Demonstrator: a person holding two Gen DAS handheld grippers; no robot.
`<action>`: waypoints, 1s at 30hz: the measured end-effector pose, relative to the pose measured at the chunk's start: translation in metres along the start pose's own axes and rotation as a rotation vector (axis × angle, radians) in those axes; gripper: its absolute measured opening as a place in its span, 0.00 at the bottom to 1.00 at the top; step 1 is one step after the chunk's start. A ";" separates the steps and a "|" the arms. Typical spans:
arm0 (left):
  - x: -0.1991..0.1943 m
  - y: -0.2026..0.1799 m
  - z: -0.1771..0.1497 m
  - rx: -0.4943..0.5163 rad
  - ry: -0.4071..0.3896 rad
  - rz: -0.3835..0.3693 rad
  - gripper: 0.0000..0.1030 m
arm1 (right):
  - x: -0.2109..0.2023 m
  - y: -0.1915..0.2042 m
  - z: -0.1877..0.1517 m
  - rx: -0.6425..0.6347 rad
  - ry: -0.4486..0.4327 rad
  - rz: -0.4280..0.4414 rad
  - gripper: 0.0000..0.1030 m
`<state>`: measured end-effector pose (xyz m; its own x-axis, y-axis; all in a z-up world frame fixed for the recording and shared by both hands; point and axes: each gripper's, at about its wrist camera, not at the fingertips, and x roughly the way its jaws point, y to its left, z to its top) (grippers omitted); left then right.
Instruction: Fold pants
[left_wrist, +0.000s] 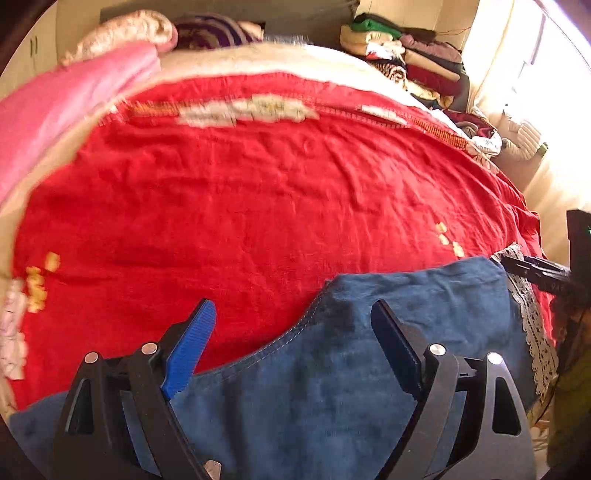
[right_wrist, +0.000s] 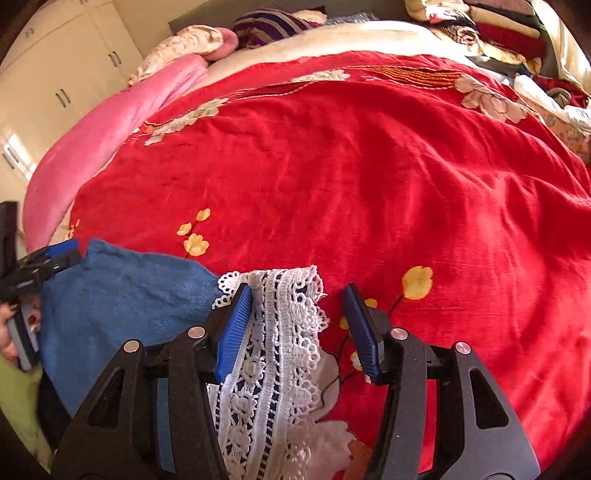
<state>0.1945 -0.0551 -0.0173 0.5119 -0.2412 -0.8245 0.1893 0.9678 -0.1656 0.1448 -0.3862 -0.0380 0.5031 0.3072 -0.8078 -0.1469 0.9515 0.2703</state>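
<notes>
**Pants at the near edge, lace end to the right**

Pants (left_wrist: 332, 369) lie across the near edge of the red cover (left_wrist: 258, 203), blue denim running left to right, with the lace hem (right_wrist: 273, 350) at the right end. That long axis is what my coming move turns on: both claws sit on the near side of the cloth and point away from me, so any fold has to carry one end along the axis or lift the near edge toward the far side of the bed.

My left gripper (left_wrist: 291, 332) is spread wide, its jaws straddling the curved stitched edge of the denim; the blue pad sits over red cover and the dark one over the pants. It pinches nothing. My right gripper (right_wrist: 295, 321) is also spread, and the lace hem runs up between its jaws, brushing the left pad. I judge the right claw nearer to a usable grip, since the hem is already inside its opening.

The right view shows the lace clearly and the left gripper off at the far left end of the denim, near a pink blanket (right_wrist: 110, 122). The left view shows the seam curve and only the tip of the right claw at the lace. Neither view shows the near part of the pants below the claws, so I cannot tell how the waist lies.
</notes>
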 end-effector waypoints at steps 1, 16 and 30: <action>0.007 0.000 -0.001 -0.013 0.017 -0.034 0.80 | -0.001 0.001 -0.002 -0.004 -0.008 0.021 0.28; -0.008 -0.041 0.007 0.071 -0.073 -0.037 0.11 | -0.052 0.031 0.012 -0.189 -0.188 -0.050 0.13; -0.001 -0.026 -0.010 0.049 -0.083 0.009 0.47 | -0.028 0.008 0.001 -0.084 -0.096 -0.091 0.28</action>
<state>0.1805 -0.0796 -0.0177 0.5814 -0.2392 -0.7777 0.2241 0.9659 -0.1295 0.1302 -0.3872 -0.0132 0.5963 0.2204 -0.7719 -0.1659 0.9746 0.1502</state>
